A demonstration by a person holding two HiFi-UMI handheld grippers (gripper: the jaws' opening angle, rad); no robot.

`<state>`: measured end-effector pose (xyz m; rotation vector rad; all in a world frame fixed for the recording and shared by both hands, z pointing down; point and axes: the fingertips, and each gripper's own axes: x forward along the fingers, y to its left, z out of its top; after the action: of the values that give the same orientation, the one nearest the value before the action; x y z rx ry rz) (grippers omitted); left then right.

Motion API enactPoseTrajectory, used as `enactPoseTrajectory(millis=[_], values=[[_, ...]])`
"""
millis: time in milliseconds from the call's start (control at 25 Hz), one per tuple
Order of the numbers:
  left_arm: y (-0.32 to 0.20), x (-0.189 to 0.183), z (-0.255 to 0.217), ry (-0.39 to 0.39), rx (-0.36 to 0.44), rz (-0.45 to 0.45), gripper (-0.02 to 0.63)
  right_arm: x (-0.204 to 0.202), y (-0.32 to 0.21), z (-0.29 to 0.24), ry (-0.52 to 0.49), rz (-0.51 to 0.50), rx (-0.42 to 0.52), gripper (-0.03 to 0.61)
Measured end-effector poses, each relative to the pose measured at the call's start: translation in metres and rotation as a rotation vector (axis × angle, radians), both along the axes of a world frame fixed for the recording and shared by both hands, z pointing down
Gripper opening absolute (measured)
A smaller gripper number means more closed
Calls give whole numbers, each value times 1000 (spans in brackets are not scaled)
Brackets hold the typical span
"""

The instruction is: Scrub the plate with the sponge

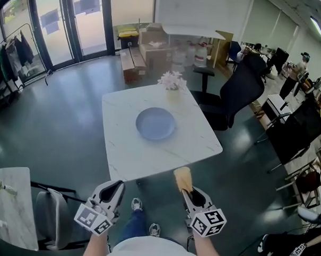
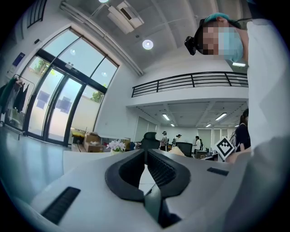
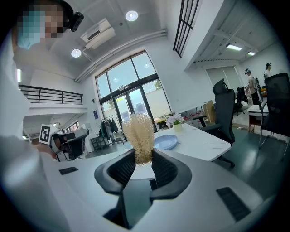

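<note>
A pale blue plate [image 1: 156, 123] lies in the middle of the white marble table [image 1: 122, 155]; the same plate [image 3: 165, 142] shows low and flat in the right gripper view. My right gripper [image 1: 188, 191] is held in front of the table's near edge, shut on a tan fibrous sponge [image 1: 182, 178] that sticks up from its jaws. That sponge [image 3: 140, 136] is pinched between the black pads. My left gripper [image 1: 113, 189] hangs beside it on the left, shut with nothing in it. In its own view the left gripper [image 2: 146, 156] has its pads together.
A small pot of white flowers [image 1: 172, 83] stands at the table's far edge. A black office chair [image 1: 233, 93] is at the table's right, cardboard boxes [image 1: 153, 50] behind. Another marble table [image 1: 5, 208] and a chair [image 1: 50, 215] are at my left. People stand far right [image 1: 298, 70].
</note>
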<state>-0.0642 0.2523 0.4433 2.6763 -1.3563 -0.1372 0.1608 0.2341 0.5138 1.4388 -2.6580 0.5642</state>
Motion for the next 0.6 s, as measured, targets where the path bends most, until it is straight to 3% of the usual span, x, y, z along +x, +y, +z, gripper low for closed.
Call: enactPoseTrajectory(millis=[600], values=[[-150,-36,7,17,-14,77,41,-33,-125,-5,0,87,2,117]])
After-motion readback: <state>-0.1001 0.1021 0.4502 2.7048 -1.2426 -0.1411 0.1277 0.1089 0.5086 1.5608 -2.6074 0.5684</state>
